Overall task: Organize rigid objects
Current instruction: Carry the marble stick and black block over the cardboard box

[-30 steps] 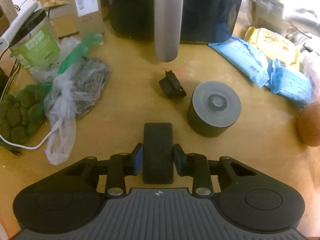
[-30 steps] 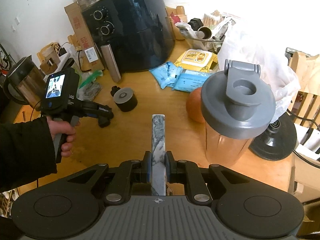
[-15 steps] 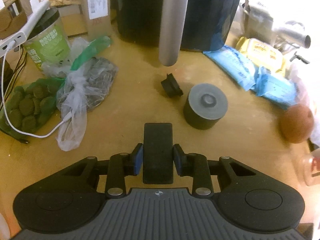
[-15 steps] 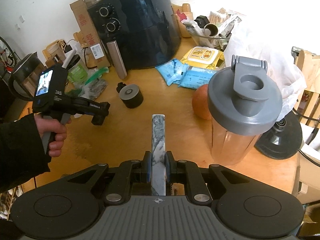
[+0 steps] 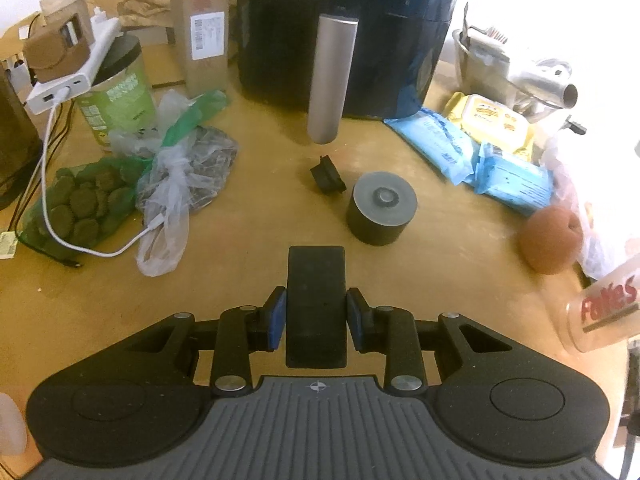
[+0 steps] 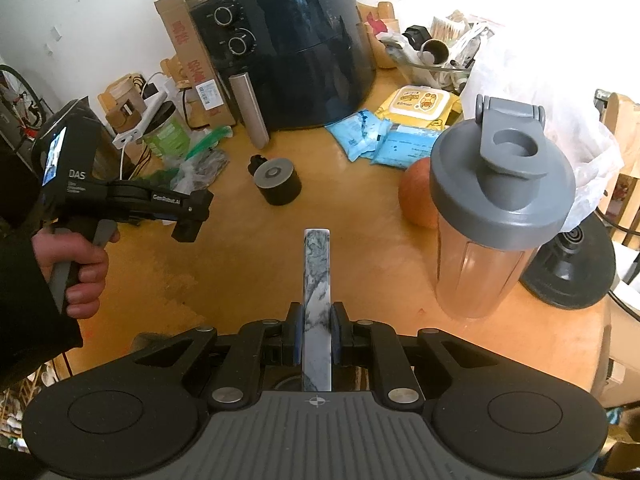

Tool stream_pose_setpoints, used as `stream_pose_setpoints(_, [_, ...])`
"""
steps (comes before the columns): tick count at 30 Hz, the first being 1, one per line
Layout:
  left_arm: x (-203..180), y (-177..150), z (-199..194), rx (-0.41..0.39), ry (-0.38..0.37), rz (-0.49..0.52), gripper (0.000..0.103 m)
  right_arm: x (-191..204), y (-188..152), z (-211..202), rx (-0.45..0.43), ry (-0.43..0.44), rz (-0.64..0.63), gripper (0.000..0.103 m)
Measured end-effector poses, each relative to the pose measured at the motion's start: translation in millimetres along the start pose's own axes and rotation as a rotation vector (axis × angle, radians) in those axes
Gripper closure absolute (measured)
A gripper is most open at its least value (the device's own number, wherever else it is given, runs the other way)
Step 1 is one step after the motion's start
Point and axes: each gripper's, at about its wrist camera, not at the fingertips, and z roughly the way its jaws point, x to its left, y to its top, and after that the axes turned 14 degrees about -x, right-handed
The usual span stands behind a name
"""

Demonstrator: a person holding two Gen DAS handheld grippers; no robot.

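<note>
Both your grippers stay clamped: the left gripper [image 5: 316, 314] on a black block [image 5: 316, 300], the right gripper [image 6: 317, 338] on a marbled slab [image 6: 318, 300]. Your left one has pulled back above the table [image 5: 240, 248], so the grey-topped cylinder [image 5: 382, 208] sits farther off.

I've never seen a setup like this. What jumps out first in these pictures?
Probably the big black air fryer at the back of the cluttered wooden table. Close to the camera, the right hand-held gripper clamps a marbled grey bar, with a grey-lidded shaker bottle standing to its right. The left hand-held gripper clamps a flat black block.
</note>
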Motion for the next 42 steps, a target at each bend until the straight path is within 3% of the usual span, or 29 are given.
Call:
stream_pose_setpoints(13, [-7.2, -9.9, -37.0, -0.021, -0.008, -0.010, 0.072, 2.4, -9.4, -7.0, 0.025, 0.042, -0.012, 0.086])
stream_pose_setpoints(25, [-25.3, -25.6, -83.7, -0.032, -0.067, -0.006, 0.072, 3.5, -20.2, -14.4, 0.052, 0.080, -0.019, 0.086])
stream_pose_setpoints(42, [-66.6, -70.2, -128.8, 0.013, -0.174, -0.011, 0.072, -3.3, -34.5, -35.1, 0.061, 0.107, -0.024, 0.086])
